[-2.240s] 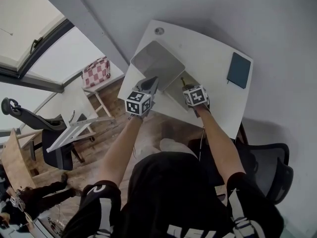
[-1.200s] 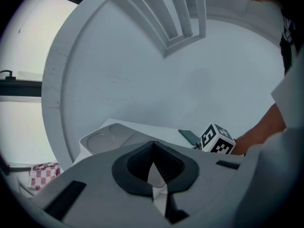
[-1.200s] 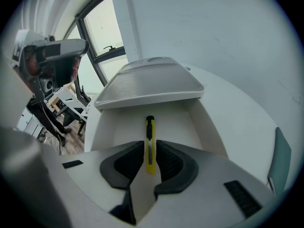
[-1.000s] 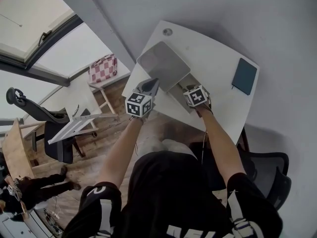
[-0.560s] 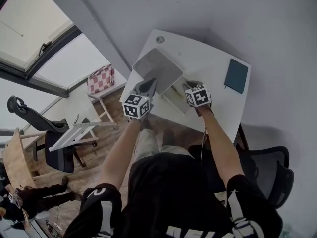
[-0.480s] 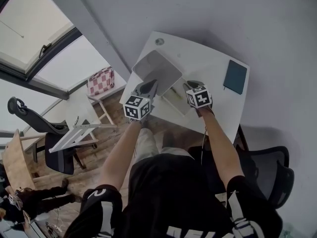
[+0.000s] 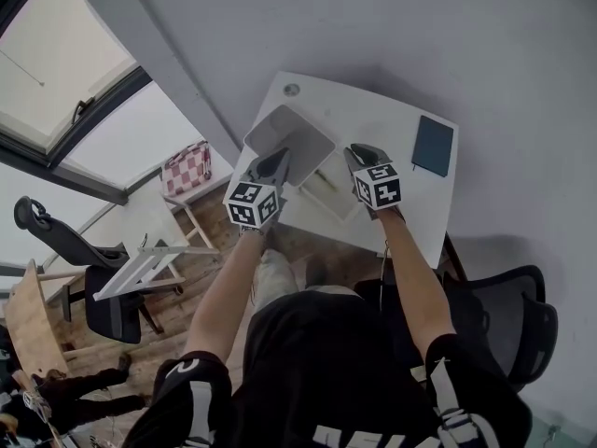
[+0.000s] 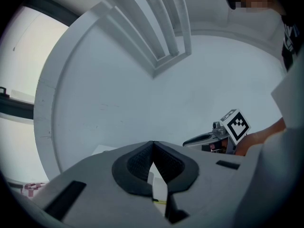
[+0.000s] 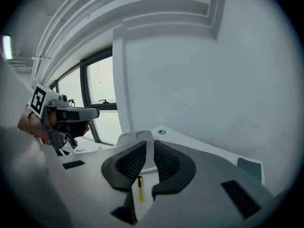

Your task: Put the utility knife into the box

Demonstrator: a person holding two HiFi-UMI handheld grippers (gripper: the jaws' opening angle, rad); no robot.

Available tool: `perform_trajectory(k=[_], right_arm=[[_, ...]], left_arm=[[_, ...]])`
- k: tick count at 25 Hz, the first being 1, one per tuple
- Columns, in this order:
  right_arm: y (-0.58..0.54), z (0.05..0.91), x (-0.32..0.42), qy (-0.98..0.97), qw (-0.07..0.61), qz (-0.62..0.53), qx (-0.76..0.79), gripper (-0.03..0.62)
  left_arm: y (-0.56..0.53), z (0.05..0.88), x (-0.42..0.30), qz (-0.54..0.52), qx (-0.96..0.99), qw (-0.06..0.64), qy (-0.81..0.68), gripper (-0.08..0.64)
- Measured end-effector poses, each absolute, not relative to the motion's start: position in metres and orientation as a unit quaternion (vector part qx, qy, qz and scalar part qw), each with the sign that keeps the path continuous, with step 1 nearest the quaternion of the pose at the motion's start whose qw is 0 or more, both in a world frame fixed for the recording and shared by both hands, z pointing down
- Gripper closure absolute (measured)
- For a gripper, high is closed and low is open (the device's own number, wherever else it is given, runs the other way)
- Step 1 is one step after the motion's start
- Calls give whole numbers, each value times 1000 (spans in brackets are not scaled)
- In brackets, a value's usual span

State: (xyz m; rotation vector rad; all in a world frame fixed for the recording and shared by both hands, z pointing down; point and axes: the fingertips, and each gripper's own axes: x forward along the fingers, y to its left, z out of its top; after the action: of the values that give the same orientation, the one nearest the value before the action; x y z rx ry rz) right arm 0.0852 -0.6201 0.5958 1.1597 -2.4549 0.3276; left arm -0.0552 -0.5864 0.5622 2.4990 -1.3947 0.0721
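Right gripper view: knife [image 9: 140,189] beneath jaws

Yellow utility knife [image 9: 140,190], white box [image 7: 289,144], white table [image 7: 373,124] (same shade), dark teal notebook [image 7: 431,145]

The box [image 7: 324,197] is set on the left part of the white counter [image 7: 378,119], close to its near edge. It is pale grey-white with rounded corners. Its lid [image 7: 289,141] is swung open and held raised at the far left, while the shallow tray lies just to the near right of it. The utility knife [image 9: 140,190] is shown in the right gripper view as a slim yellow bar with a dark far end. It is laid flat, lengthwise from near to far, on a white surface just in front of the lid. Whether that surface is the tray or the counter cannot be told.
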Motion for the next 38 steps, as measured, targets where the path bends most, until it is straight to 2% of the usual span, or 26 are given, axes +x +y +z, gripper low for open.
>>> perform_trajectory(k=[15,21,38], right_arm=[[-600,533,84,-896,133,64,418,559],[-594,521,86,-896,122,55,423,577],[-592,523,86,-896,116,63,424,578]], left_arm=[[-584,522,-57,3,877,104,-469,535],[-581,510,-56,4,883,90,-460,535],[-578,503,-50,17,888,78,-452,535]])
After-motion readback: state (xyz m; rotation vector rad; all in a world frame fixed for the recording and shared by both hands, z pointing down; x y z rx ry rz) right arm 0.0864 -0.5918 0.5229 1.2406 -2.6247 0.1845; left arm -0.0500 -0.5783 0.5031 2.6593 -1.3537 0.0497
